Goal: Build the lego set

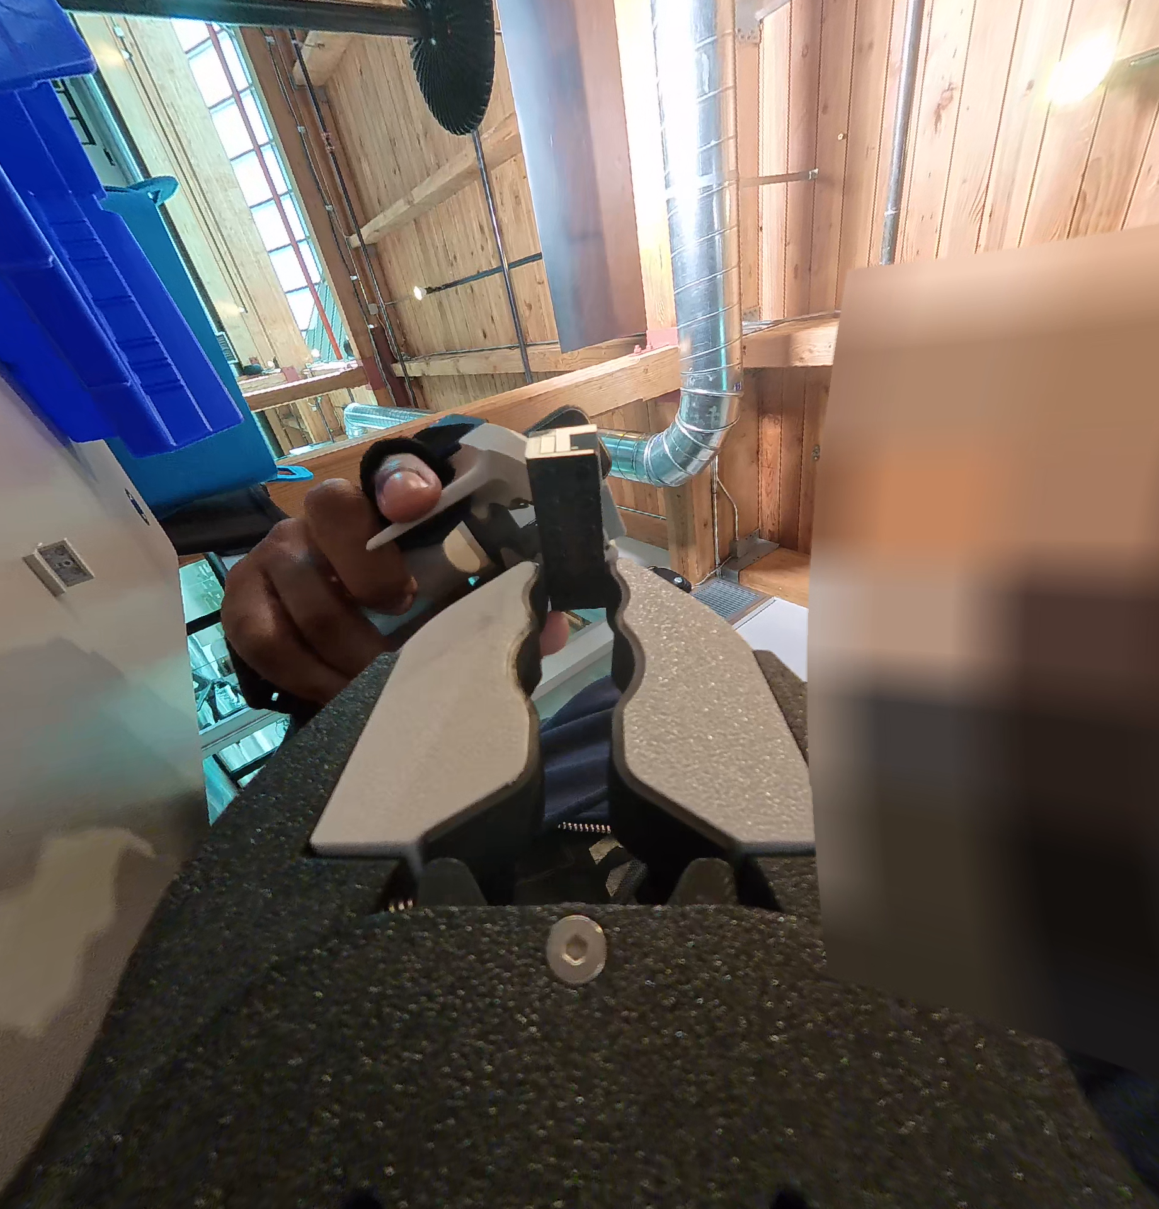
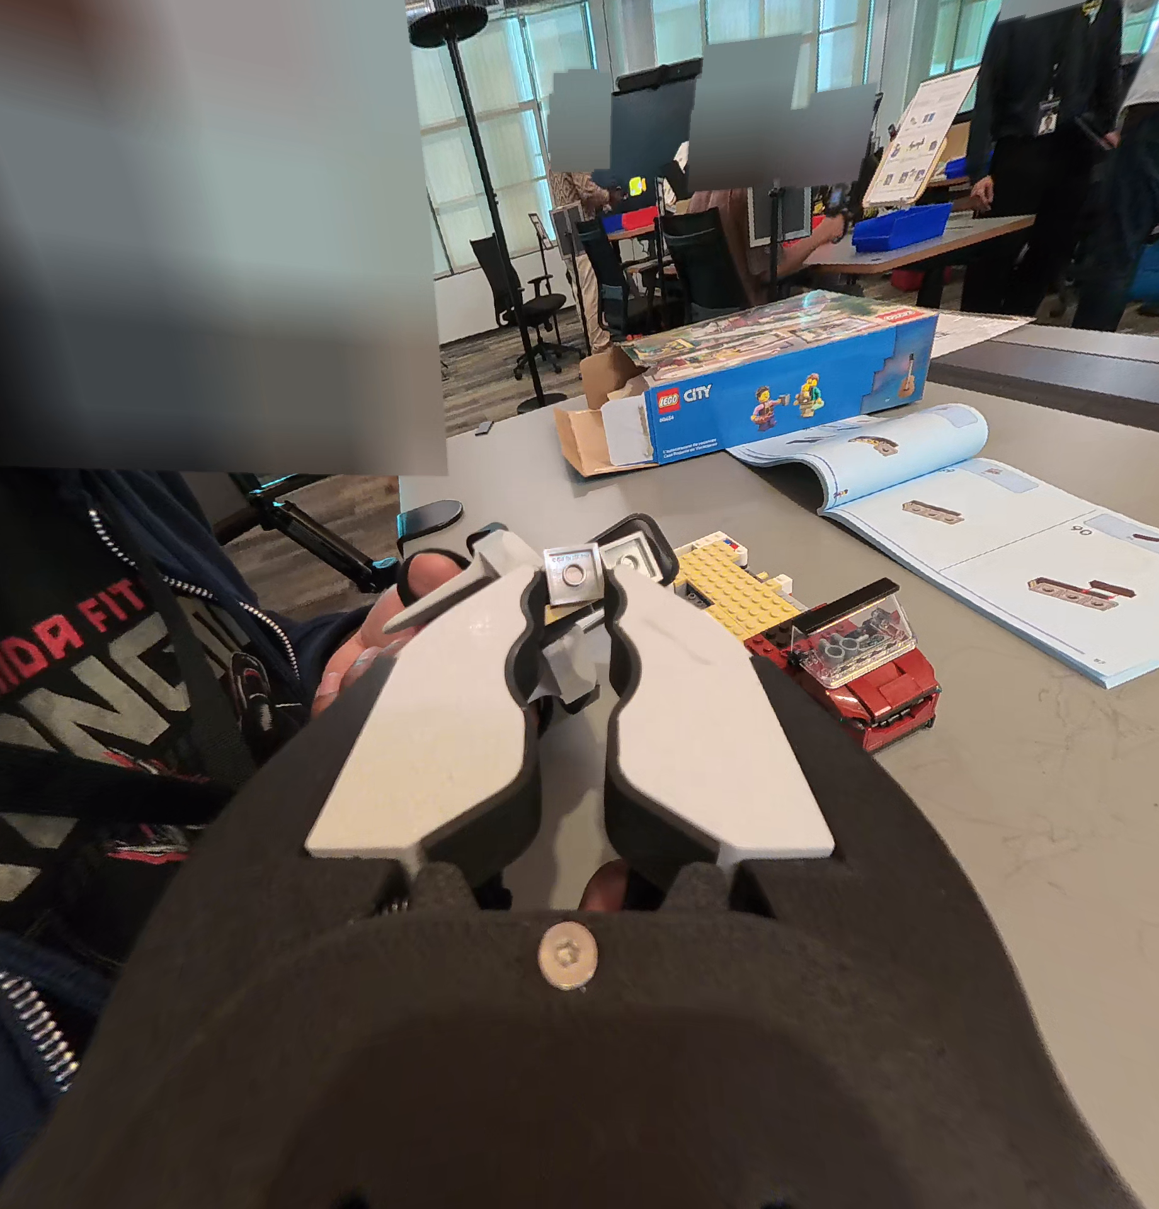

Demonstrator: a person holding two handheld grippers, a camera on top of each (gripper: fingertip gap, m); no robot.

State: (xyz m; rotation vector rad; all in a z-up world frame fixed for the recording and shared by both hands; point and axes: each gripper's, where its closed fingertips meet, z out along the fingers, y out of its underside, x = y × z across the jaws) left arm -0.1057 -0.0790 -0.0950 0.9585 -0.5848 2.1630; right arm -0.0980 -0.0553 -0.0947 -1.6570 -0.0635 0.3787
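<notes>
In the left wrist view my left gripper [image 1: 573, 582] points up toward the ceiling. Its two tips press on the lower end of a black oblong block [image 1: 569, 523] that has a light grey piece [image 1: 560, 445] on its far end. A hand [image 1: 315, 589] holding the other gripper's handle is just behind it. In the right wrist view my right gripper [image 2: 571, 585] is shut on a small grey square tile [image 2: 570, 576]. The tile's underside ring faces the camera. A hand [image 2: 367, 641] and the other gripper's grey trigger [image 2: 426, 592] sit close behind the tile, above the table edge.
On the grey table [image 2: 1022, 818] stand a red and yellow brick car [image 2: 845, 667], an open instruction booklet [image 2: 956, 523] and a blue toy box [image 2: 786, 379]. People, chairs and desks are beyond. The left wrist view shows blue bins [image 1: 73, 262] and a metal duct [image 1: 701, 262].
</notes>
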